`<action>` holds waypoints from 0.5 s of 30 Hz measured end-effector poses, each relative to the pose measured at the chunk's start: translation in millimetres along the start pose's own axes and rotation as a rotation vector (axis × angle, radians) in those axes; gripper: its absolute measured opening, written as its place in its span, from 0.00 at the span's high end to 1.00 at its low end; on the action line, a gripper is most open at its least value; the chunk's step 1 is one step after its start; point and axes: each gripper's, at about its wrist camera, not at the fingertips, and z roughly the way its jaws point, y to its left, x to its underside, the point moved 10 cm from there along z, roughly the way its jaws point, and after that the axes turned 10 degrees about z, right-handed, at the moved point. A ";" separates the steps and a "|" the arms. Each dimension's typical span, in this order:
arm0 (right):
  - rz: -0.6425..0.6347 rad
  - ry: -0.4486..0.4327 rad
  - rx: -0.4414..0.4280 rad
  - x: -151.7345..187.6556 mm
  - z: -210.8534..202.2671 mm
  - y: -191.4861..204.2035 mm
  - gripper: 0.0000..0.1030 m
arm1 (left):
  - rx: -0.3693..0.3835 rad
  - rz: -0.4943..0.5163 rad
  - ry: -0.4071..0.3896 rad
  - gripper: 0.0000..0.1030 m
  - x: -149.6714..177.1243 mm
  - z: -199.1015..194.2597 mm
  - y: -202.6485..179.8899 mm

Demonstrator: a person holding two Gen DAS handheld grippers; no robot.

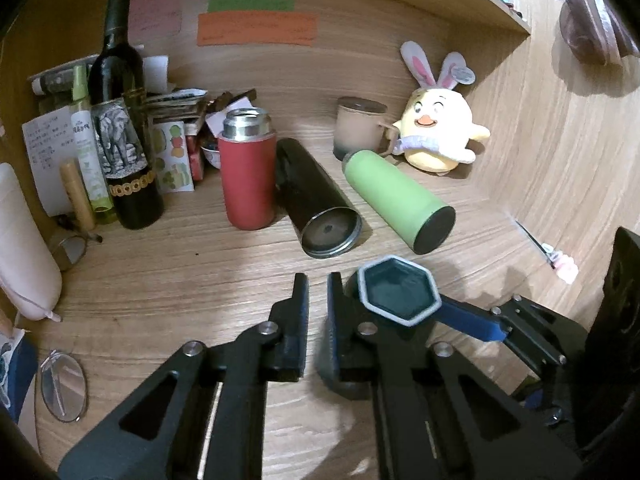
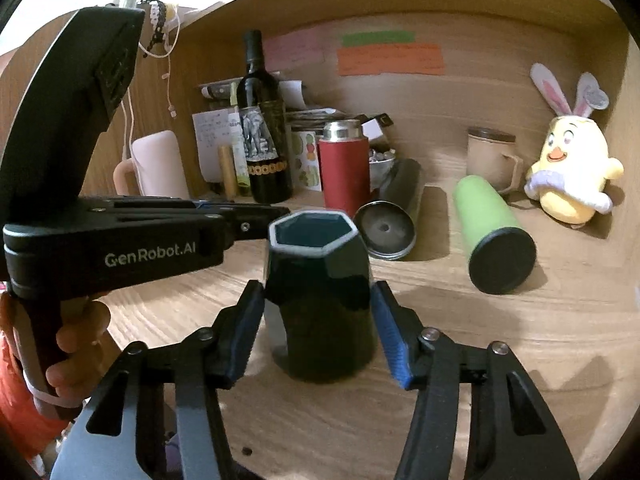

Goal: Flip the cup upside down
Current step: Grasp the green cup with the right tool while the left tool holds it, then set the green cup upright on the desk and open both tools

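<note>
A dark teal hexagonal cup [image 2: 320, 292] with a pale rim stands upright, mouth up, on the wooden desk. My right gripper [image 2: 318, 332] is around it, one pad on each side of the cup's body; the pads look touching or nearly so. In the left wrist view the cup [image 1: 400, 292] sits just right of my left gripper [image 1: 318, 312], whose jaws are nearly closed with a narrow gap and hold nothing. The left gripper's fingertips [image 2: 276, 212] reach in from the left by the cup's rim in the right wrist view.
Behind the cup lie a black tumbler [image 1: 316, 200] and a green bottle [image 1: 396, 196] on their sides. A red flask [image 1: 248, 172], a wine bottle [image 1: 120, 120], a beige mug [image 1: 360, 126] and a plush chick [image 1: 438, 132] stand further back. Glasses [image 1: 64, 384] lie at left.
</note>
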 end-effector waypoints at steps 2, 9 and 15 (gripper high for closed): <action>-0.003 0.005 -0.001 -2.2 3.5 0.7 0.51 | -0.020 0.007 0.001 0.94 0.5 1.7 1.3; 0.004 0.015 -0.004 -3.3 7.8 0.4 0.51 | -0.003 -0.014 0.014 0.94 4.4 5.4 5.4; 0.008 0.036 0.001 -2.7 2.1 -1.5 0.51 | -0.030 -0.031 0.000 0.90 7.3 -9.9 14.7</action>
